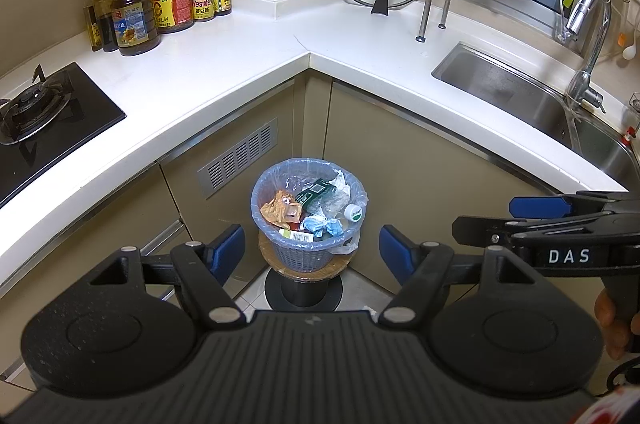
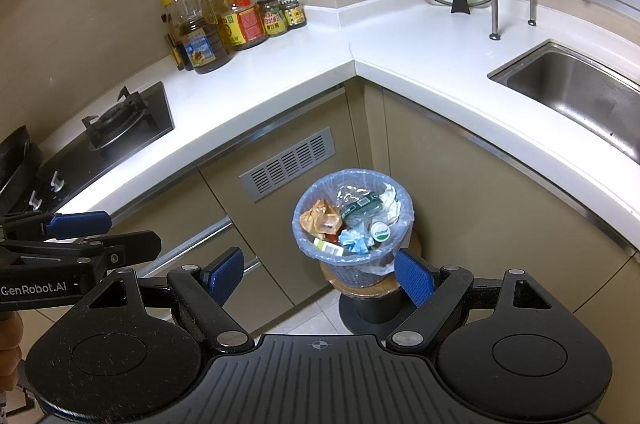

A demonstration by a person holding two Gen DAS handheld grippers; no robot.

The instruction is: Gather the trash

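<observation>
Wastebasket (image 1: pixel 310 256) of lavender woven plastic, lined with a pale blue bag (image 1: pixel 264 184), standing on a round wooden stool top (image 1: pixel 304 270) in the corner where two runs of white counter (image 1: pixel 224 72) meet. It is full almost to the rim: a crumpled orange wrapper (image 1: pixel 280 210) at the left, a dark green packet (image 1: pixel 316 190) and clear plastic film towards the back, a white bottle cap (image 1: pixel 354 213) at the right, a crushed blue wrapper (image 1: pixel 322 226) and a barcoded carton (image 1: pixel 298 235) at the front.

Left gripper (image 1: pixel 312 252) and right gripper (image 2: pixel 320 274) hang above and in front of the wastebasket, both spread wide, blue pads gripping nothing.

On the counter, oil bottles and sauce jars (image 1: pixel 148 12) cluster by the wall; a steel sink (image 1: pixel 516 92) sits at the right.
</observation>
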